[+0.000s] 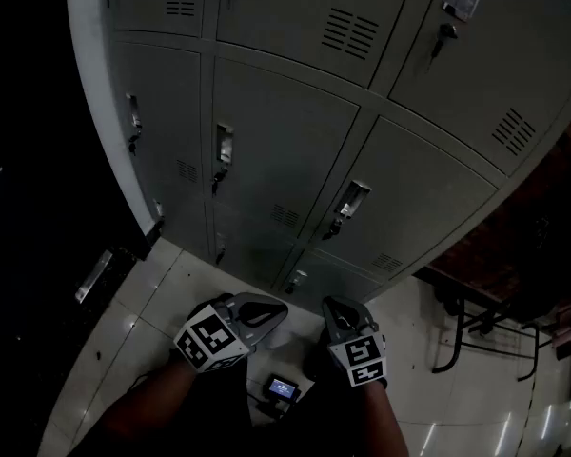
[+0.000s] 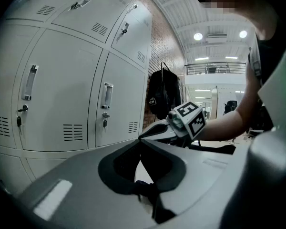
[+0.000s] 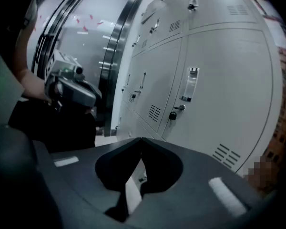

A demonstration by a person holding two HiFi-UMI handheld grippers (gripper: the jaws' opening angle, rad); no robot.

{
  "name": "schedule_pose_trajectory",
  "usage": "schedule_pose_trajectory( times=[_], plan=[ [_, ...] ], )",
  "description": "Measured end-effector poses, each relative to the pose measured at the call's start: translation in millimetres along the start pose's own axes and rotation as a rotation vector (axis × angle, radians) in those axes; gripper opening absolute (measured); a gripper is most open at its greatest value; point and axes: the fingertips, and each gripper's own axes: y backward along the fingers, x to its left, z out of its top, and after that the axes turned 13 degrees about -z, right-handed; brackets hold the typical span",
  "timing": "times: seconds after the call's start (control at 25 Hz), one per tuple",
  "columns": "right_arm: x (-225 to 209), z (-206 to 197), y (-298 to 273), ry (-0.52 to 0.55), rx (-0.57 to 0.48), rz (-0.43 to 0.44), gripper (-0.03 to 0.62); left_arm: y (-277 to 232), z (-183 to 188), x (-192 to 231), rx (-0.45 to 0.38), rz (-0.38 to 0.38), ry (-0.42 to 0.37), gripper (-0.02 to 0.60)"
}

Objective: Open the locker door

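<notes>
A bank of grey metal lockers (image 1: 285, 150) rises in front of me, all doors closed. Each door has a recessed silver handle (image 1: 225, 146) with a key lock (image 1: 216, 177) under it and a vent slot. Both grippers hang low over the tiled floor, short of the bottom row and touching no door. My left gripper (image 1: 271, 310) has its jaws together with nothing between them, and so does my right gripper (image 1: 335, 307). In the left gripper view a handle (image 2: 107, 95) faces the shut tips (image 2: 142, 140). In the right gripper view a handle (image 3: 192, 84) and a lock (image 3: 173, 115) stand beyond the tips (image 3: 141, 140).
A small device with a lit screen (image 1: 284, 387) lies on the floor between my arms. A black metal frame (image 1: 476, 327) stands at the right by a brick wall. A dark jacket (image 2: 164, 97) hangs past the locker row's end. The left side is dark.
</notes>
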Motion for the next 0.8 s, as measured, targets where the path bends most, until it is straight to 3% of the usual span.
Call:
schedule_pose_trajectory(
  times=[0.2, 0.24, 0.32, 0.56, 0.64, 0.8],
  plan=[
    [-15, 13, -39, 0.213, 0.047, -0.113, 0.01, 8, 1, 4, -0.006, -0.004, -0.008, 0.012],
    [-19, 16, -45, 0.247, 0.059, -0.133, 0.052, 10, 1, 4, -0.007, -0.004, -0.008, 0.012],
    [-31, 23, -54, 0.346, 0.079, -0.199, 0.072, 11, 1, 5, -0.011, -0.004, -0.007, 0.012],
    [-64, 48, -80, 0.844, 0.137, -0.456, 0.094, 18, 3, 8, -0.025, -0.003, -0.001, 0.012],
    [-72, 51, -88, 0.922, 0.153, -0.493, 0.109, 20, 3, 9, -0.027, 0.0, 0.0, 0.012],
    [-80, 57, -98, 0.98, 0.17, -0.526, 0.137, 25, 2, 10, -0.033, 0.002, 0.004, 0.012]
  ],
)
